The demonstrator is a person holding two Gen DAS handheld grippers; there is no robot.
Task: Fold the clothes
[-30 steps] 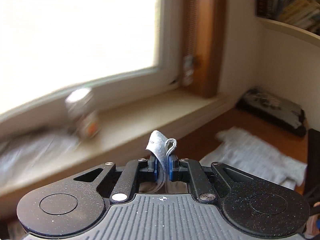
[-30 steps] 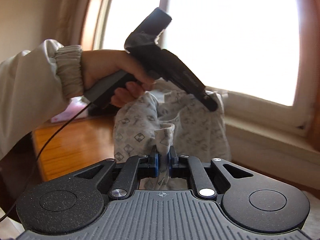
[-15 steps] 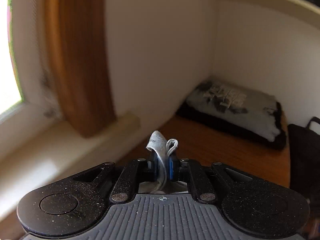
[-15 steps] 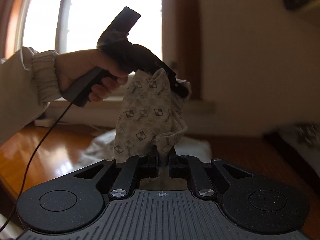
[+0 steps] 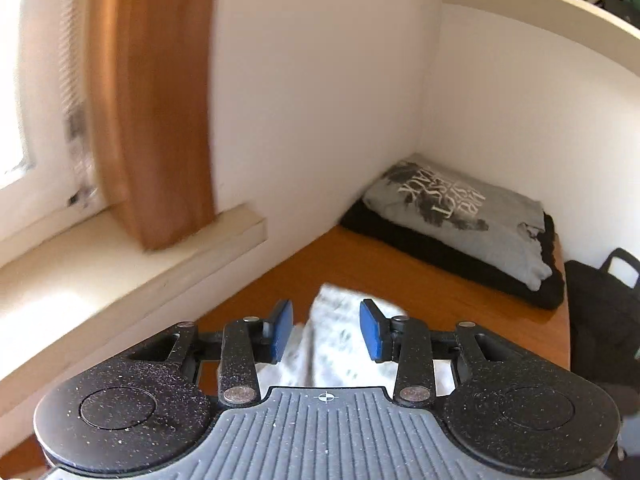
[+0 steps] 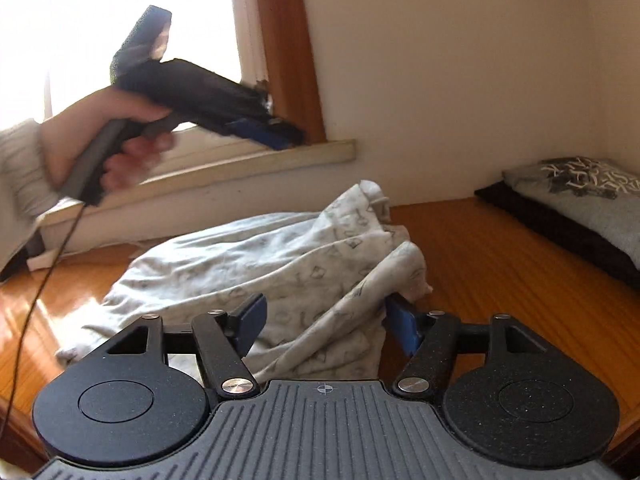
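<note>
Now both our tools, left tool (image 5: 326,330) and right tool (image 6: 328,326), have just spread, releasing the patterned garment (image 6: 248,256) unfolded on the tabletop (image 6: 480,248); folded stack (image 6: 576,196) beyond it is done.

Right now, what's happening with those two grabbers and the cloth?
Left gripper and right gripper open, jaws just opening. Pale patterned cotton garment released, crumpled on the wooden table. Folded grey printed shirt well clear.

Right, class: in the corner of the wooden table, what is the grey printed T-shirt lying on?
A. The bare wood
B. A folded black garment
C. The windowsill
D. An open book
B: the grey printed T-shirt lies flat on a folded black garment whose dark edge shows beneath it.
</note>
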